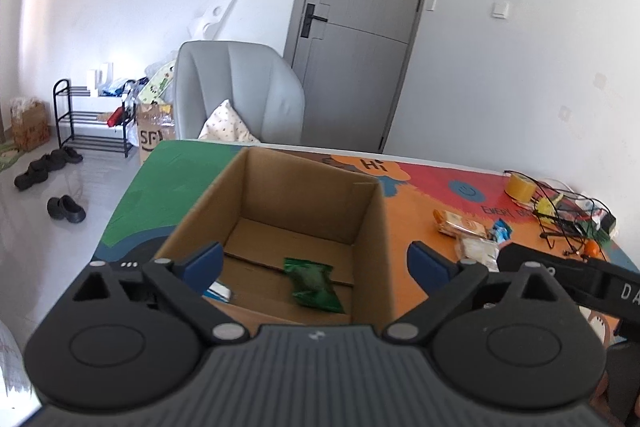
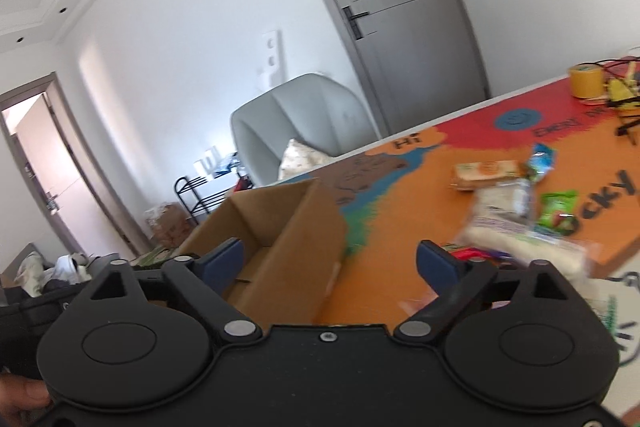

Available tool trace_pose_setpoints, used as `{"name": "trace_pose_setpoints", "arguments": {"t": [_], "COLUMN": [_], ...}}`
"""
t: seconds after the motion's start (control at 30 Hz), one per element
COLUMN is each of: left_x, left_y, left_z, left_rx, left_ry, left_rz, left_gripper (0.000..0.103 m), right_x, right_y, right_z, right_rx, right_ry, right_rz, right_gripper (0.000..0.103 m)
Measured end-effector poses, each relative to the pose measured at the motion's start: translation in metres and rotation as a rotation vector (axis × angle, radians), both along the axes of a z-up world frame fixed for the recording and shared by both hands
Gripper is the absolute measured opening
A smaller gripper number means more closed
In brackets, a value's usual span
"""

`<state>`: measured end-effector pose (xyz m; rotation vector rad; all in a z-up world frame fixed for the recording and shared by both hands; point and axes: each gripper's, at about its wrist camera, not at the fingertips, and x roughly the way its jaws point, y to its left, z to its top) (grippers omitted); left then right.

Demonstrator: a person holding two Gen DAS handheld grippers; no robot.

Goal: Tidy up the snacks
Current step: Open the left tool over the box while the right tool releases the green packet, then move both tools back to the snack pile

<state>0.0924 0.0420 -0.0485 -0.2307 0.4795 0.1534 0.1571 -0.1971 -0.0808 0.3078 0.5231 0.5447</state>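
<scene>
An open cardboard box [image 1: 372,211] stands on the colourful table. A green snack packet [image 1: 314,285] and a blue-white packet [image 1: 218,293] lie on its floor. My left gripper [image 1: 316,261] is open and empty above the box's near rim. My right gripper [image 2: 330,261] is open and empty, to the right of the box [image 2: 296,227]. Loose snacks lie on the table: an orange packet [image 2: 486,175], a white packet [image 2: 504,205], a green packet [image 2: 556,213] and a blue one [image 2: 542,157]. They also show in the left wrist view [image 1: 464,225].
A yellow tape roll [image 1: 520,185] and tangled black cables [image 1: 560,211] sit at the table's far right. A grey armchair [image 1: 240,91] with a cushion stands behind the table. A shoe rack [image 1: 90,117] and shoes are on the floor to the left.
</scene>
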Motion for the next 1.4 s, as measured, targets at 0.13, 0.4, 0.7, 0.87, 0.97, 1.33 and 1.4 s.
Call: {"name": "trace_pose_setpoints", "arguments": {"t": [0.13, 0.4, 0.7, 0.87, 0.97, 1.33, 1.4], "left_x": [-0.001, -0.002, 0.003, 0.007, 0.010, 0.030, 0.033], "left_y": [-0.016, -0.050, -0.088, -0.106, -0.114, -0.136, -0.139], "left_z": [0.002, 0.002, -0.007, -0.010, -0.014, -0.042, -0.049], "left_rx": [-0.002, 0.006, -0.003, 0.006, 0.004, 0.004, 0.010], "left_ry": [-0.006, -0.012, -0.005, -0.001, 0.008, 0.071, 0.074], "left_rz": [-0.029, -0.092, -0.159, -0.206, -0.224, -0.288, -0.290], "left_gripper": [0.099, 0.100, 0.100, 0.100, 0.100, 0.100, 0.098], "right_x": [-0.006, -0.015, -0.023, -0.023, -0.023, -0.014, -0.013], "right_y": [-0.019, -0.056, -0.099, -0.120, -0.130, -0.151, -0.150], "right_z": [-0.004, -0.015, -0.023, -0.027, -0.032, -0.052, -0.057], "right_rx": [0.002, -0.007, -0.035, -0.036, -0.040, -0.033, -0.038], "right_ry": [0.010, 0.043, 0.063, 0.077, 0.086, 0.113, 0.117], "right_rz": [-0.031, -0.088, -0.148, -0.166, -0.178, -0.209, -0.198], "right_gripper": [0.103, 0.103, 0.103, 0.103, 0.103, 0.102, 0.101]}}
